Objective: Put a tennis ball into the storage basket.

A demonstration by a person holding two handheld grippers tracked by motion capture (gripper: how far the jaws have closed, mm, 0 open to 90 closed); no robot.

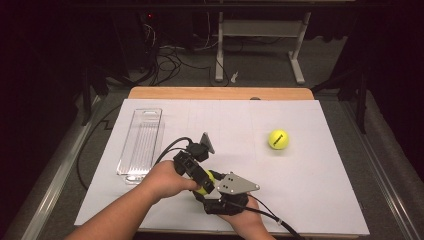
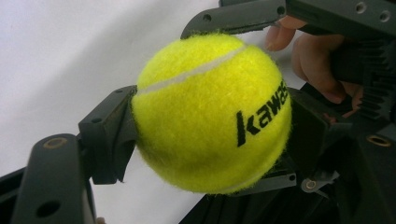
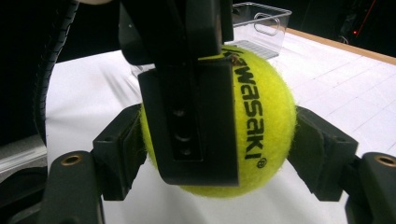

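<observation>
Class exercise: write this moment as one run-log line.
left claw: shut on held tennis ball | right claw: shut on same ball | second tennis ball: free on table

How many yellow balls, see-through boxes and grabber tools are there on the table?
Yellow tennis balls: 2, the held ball between both grippers' jaws and the loose ball farther right.
Clear plastic boxes: 1, the clear box at the left.
Grippers: 2, the left gripper and the right gripper, both shut on the held ball.
Total: 5

second tennis ball (image 1: 278, 139), clear plastic bin (image 1: 141, 144), white table (image 1: 310, 175)
</observation>
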